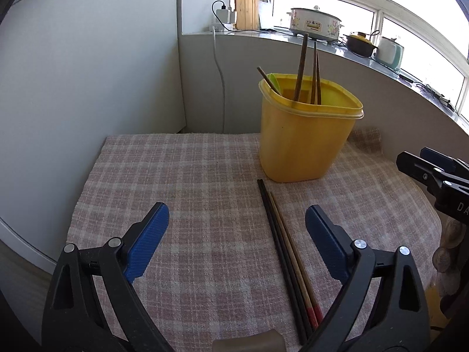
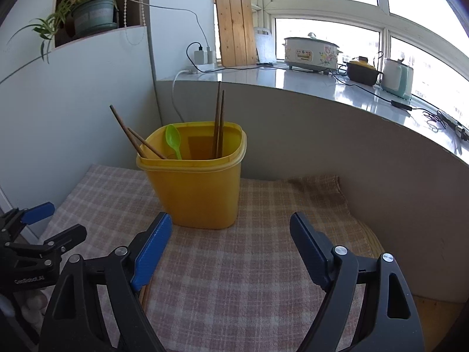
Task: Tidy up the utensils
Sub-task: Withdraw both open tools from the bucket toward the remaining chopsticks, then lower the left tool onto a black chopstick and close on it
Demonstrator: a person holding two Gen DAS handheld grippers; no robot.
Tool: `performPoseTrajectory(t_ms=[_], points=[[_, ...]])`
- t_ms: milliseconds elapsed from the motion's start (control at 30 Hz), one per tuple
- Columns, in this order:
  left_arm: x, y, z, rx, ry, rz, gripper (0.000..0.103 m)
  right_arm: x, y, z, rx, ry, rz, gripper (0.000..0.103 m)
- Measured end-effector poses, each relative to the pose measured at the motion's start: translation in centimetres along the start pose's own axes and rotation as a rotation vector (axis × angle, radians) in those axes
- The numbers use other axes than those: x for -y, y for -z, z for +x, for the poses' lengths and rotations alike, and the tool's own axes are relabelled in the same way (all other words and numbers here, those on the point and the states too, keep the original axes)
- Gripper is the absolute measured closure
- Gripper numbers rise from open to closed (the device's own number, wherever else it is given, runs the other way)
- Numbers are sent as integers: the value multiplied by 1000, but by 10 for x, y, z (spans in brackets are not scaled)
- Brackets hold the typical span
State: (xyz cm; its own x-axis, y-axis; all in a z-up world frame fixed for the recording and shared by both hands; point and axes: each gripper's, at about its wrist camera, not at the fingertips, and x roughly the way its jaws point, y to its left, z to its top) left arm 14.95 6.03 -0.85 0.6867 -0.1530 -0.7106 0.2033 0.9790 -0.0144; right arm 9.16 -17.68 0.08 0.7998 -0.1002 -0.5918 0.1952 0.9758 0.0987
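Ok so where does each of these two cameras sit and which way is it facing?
Left wrist: on the left gripper, tilted down at the checked cloth, chopsticks lying between its open fingers; the right gripper shows at the right edge.
Right wrist: on the right gripper, facing the yellow bin; fingers open, the left gripper at left.
Shared: bin, cloth, windowsill cooker.
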Motion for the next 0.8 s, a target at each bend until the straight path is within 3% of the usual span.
performPoseTrajectory(t_ms=[400,733,800], points=[[9,15,0,-55,29,4,7,1,28,13,-145,-5,-18,20],[11,18,5,-87,65,-11,7,2,29,11,-134,-1,3,20],[9,20,8,-93,83,-24,15,4,30,9,-120,-1,20,20]])
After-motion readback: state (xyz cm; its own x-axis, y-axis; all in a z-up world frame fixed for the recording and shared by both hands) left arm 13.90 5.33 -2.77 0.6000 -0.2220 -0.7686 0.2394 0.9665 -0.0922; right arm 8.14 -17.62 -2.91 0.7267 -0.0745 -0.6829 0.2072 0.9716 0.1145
